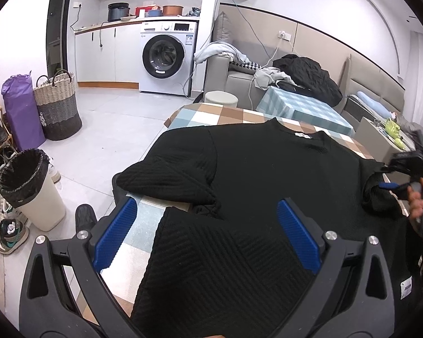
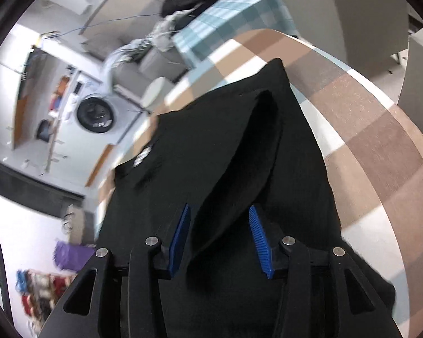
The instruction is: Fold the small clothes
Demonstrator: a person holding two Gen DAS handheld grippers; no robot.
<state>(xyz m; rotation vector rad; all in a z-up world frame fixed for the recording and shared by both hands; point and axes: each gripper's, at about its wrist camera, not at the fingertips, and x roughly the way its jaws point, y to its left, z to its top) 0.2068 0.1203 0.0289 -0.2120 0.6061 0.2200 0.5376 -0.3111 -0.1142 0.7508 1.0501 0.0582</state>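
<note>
- Left wrist view: the left gripper (image 1: 207,238) has its blue pads spread wide, hovering over the near part of a black sweater (image 1: 268,169) and clasping nothing.
- The sweater lies spread on a table (image 1: 189,115) covered with a checked cloth of brown, white and pale blue squares; its collar with a white tag points away from the camera.
- One sleeve (image 1: 166,180) is folded in across the left side of the garment, and a strip of cloth shows between that sleeve and the hem below it.
- At the right edge of this view, the right gripper (image 1: 392,187) is held in a hand (image 1: 420,197) and touches the sweater's other sleeve.
- Right wrist view: the right gripper (image 2: 220,239) has a raised fold of the black sweater (image 2: 239,155) between its blue pads; the pads stand a moderate gap apart, and I cannot tell whether they press the fabric.
- The picture is blurred here, and the checked table (image 2: 366,129) curves around the garment.
- Farther off in the left wrist view stand a washing machine (image 1: 166,59), a woven basket (image 1: 57,104), a purple bag (image 1: 19,109) and a white bin (image 1: 31,188) lined with a black bag, all on the floor well apart from the table.
</note>
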